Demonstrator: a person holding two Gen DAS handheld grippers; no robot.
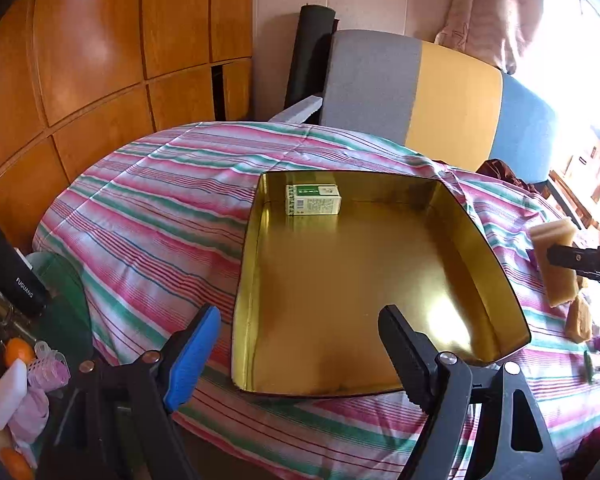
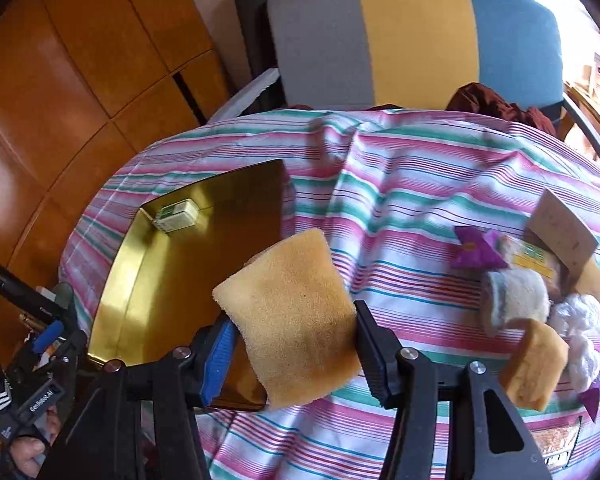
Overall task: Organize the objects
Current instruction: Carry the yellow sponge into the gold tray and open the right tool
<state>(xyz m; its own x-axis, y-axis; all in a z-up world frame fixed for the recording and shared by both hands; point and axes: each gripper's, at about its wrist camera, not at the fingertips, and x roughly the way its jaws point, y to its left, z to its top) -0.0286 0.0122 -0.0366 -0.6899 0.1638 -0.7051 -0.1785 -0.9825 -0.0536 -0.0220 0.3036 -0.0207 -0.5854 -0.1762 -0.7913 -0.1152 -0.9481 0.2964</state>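
One sponge is in transit: the right claw is clenched on its lower edges, carrying it above the striped cloth just right of the gold tray, so the step in hand looks like moving the sponge into that tray. The left claw hangs released and empty over the tray's near rim. Next, I judge, the sponge must cross the tray's right wall and come down on bare floor, clear of the small green-and-white box lying in the tray's far left corner. Right of the tray, more sponges and wrapped bits wait on the cloth. Beyond the tray stands a grey, yellow and blue chair back; wooden panelling lies far left.
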